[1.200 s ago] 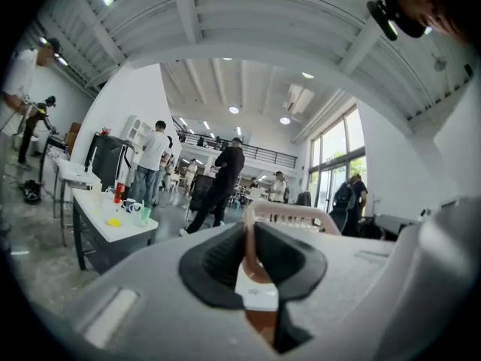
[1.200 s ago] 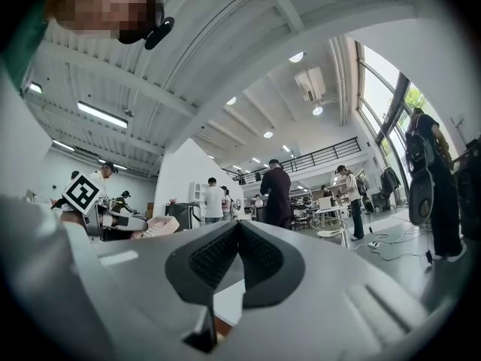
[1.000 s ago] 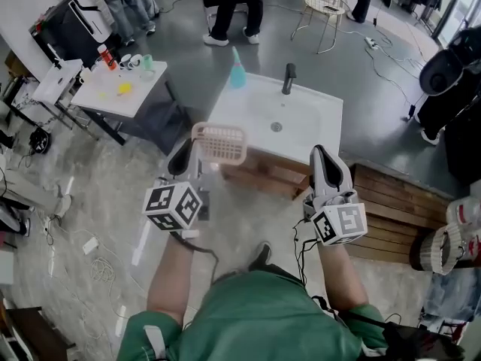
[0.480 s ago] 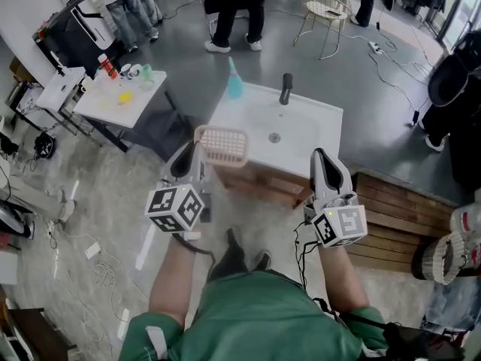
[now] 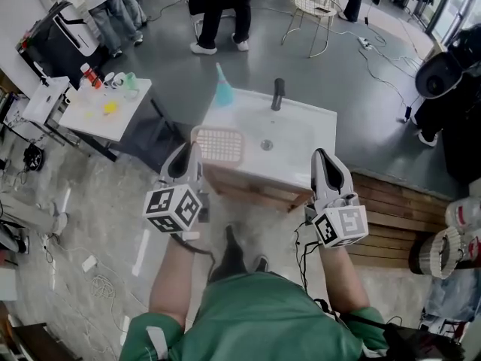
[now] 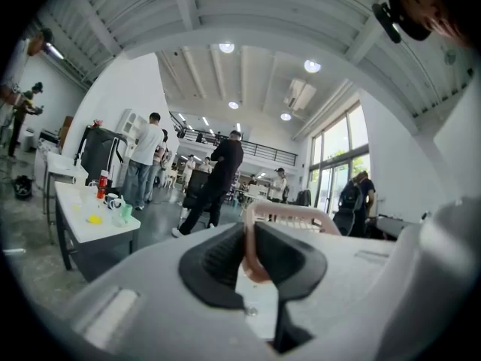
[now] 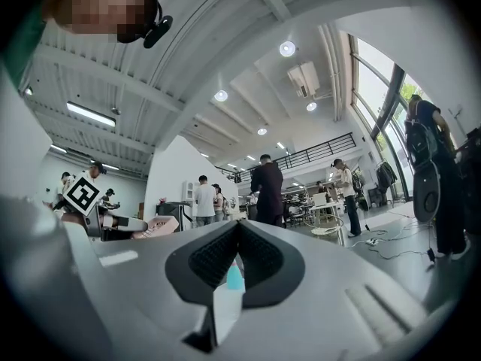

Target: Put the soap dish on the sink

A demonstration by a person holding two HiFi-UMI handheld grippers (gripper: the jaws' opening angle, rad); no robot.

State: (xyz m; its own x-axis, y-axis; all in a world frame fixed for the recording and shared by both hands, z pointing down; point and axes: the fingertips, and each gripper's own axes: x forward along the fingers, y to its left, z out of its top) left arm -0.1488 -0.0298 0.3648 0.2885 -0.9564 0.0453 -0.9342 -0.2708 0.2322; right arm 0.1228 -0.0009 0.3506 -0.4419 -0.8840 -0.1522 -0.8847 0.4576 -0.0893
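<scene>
The pink slotted soap dish (image 5: pixel 219 144) hangs in the air at the near left corner of the white sink (image 5: pixel 297 138). My left gripper (image 5: pixel 189 159) is shut on the dish's near rim; in the left gripper view the pink soap dish (image 6: pixel 289 218) sticks out between the dark pads (image 6: pixel 218 265). My right gripper (image 5: pixel 328 166) is shut with nothing in it, held just before the sink's near right edge. In the right gripper view the right gripper (image 7: pixel 237 256) points level across the room, jaws touching.
A dark tap (image 5: pixel 277 93) and a teal bottle (image 5: pixel 224 88) stand at the sink's far edge. A white side table (image 5: pixel 101 111) with cups and bottles is to the left. A wooden pallet (image 5: pixel 394 213) lies right. People (image 5: pixel 218 10) stand beyond the sink.
I have stepped closer to the sink, and both grippers have moved forward. The soap dish now overlaps the sink's near left corner. Both grips are unchanged.
</scene>
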